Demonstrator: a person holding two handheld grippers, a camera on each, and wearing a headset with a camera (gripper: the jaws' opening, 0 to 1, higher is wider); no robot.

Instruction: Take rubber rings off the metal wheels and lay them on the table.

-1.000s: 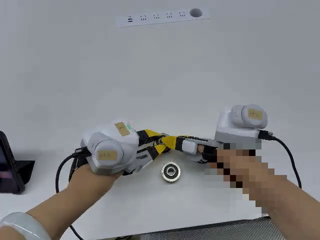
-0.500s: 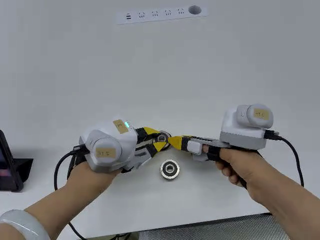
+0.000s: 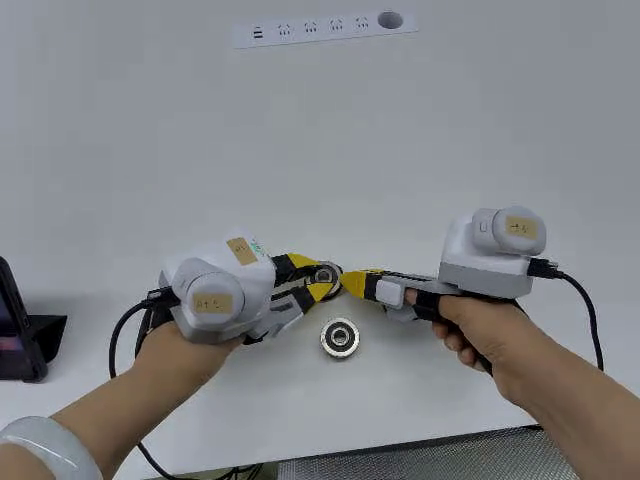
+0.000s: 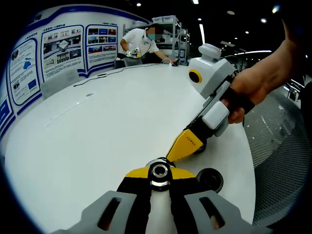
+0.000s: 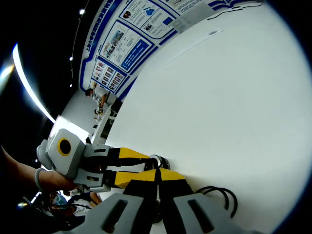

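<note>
Clamping a small silver metal wheel (image 4: 160,171) above the white worktop (image 3: 300,150), the left gripper (image 3: 322,282) faces the right gripper (image 3: 352,283), jaws closed, at 3 o'clock; a black-ringed metal wheel (image 3: 341,339) lies at 6 o'clock.

Table: a broad white top (image 3: 300,150), evenly lit, running far back.
Far edge: a white power strip (image 3: 325,27) lies along it.
Left edge: a dark stand (image 3: 20,335) sits on the top.
Near right: grey metal mesh (image 3: 430,462) below the lip.
Walls: blue-bordered poster boards (image 4: 58,46), far left.
Ceiling: dark, with a light strip (image 4: 201,31) and small spots.
Far back: shelving (image 4: 170,27) and a person (image 4: 141,41).
</note>
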